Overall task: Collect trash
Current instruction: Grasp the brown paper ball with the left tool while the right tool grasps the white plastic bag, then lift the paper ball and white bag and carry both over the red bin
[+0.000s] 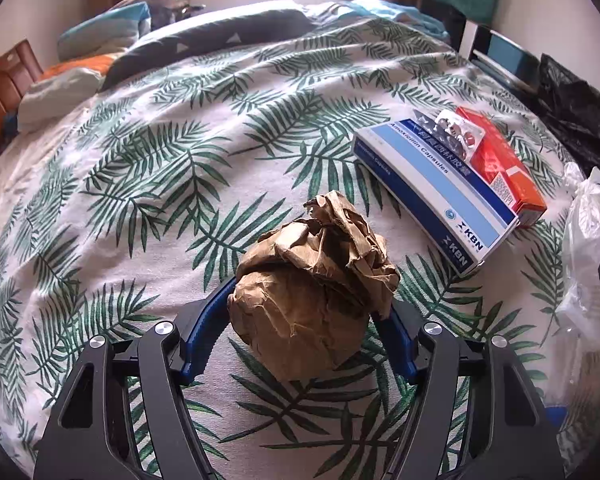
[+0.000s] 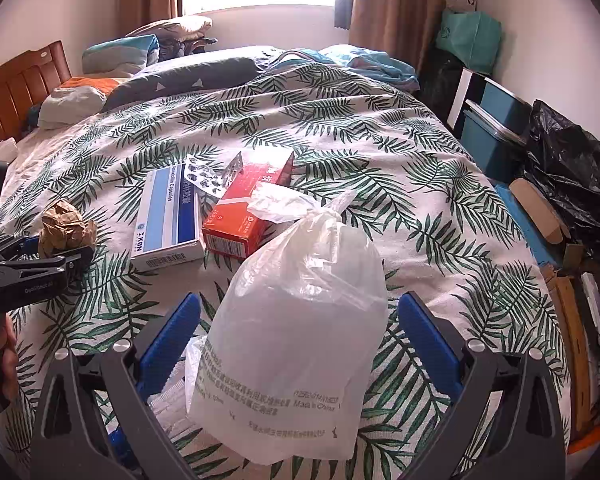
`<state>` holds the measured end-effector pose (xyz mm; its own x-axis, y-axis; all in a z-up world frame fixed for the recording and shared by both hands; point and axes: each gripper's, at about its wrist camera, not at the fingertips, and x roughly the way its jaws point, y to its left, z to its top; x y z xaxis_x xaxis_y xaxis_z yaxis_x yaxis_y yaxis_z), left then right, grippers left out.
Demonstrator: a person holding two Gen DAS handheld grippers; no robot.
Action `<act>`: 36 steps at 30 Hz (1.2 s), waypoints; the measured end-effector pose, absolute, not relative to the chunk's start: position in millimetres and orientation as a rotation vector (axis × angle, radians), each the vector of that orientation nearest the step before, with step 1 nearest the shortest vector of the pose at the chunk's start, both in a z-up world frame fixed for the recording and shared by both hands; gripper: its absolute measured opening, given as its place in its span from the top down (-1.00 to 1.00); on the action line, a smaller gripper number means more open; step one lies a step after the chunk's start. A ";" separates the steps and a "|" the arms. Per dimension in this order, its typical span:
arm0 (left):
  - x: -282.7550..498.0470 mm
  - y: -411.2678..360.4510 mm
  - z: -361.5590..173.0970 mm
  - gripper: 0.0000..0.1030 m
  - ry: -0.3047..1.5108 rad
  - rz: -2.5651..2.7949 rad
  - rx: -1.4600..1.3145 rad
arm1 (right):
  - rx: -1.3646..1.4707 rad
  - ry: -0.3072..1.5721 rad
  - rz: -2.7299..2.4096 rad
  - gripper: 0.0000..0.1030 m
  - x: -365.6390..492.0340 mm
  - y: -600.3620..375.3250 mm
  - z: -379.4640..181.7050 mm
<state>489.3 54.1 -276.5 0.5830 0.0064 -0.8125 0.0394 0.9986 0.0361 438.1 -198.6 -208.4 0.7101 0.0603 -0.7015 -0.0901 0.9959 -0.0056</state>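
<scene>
A crumpled brown paper ball [image 1: 316, 284] sits between the blue pads of my left gripper [image 1: 306, 300], which is shut on it just above the leaf-print bedspread [image 1: 172, 152]. The ball [image 2: 66, 228] and the left gripper [image 2: 56, 254] also show at the left of the right wrist view. A white-and-blue medicine box [image 1: 432, 188], a red box [image 1: 500, 164] and blister packs [image 1: 452, 130] lie to the right. My right gripper [image 2: 300, 320] is open, its fingers [image 2: 172, 332] on either side of a translucent white plastic bag [image 2: 296, 344].
Pillows [image 2: 188, 76] and folded bedding lie at the head of the bed by a wooden headboard [image 2: 16, 92]. Right of the bed stand blue storage bins [image 2: 496, 128], a black plastic bag [image 2: 572, 168] and cardboard [image 2: 572, 300] on the floor.
</scene>
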 end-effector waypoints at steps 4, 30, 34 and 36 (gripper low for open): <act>486.5 53.3 -276.7 -0.31 0.946 -0.021 0.050 | -0.007 0.805 0.076 -0.90 443.3 -202.8 -215.4; 443.2 41.1 -251.5 -0.30 0.910 -0.061 0.046 | 0.012 0.753 0.201 -0.53 414.0 -211.1 -187.7; 417.3 35.4 -234.8 -0.30 0.903 -0.076 0.050 | 0.015 0.741 0.216 -0.52 391.7 -212.9 -175.2; 402.3 32.5 -225.2 -0.30 0.895 -0.084 0.053 | 0.017 0.741 0.226 -0.52 379.4 -213.9 -169.5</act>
<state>402.3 32.5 -225.2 0.6226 -0.0507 -0.7809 0.0955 0.9954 0.0114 379.4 -213.9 -169.5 0.7146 0.2098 -0.6673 -0.1982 0.9756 0.0945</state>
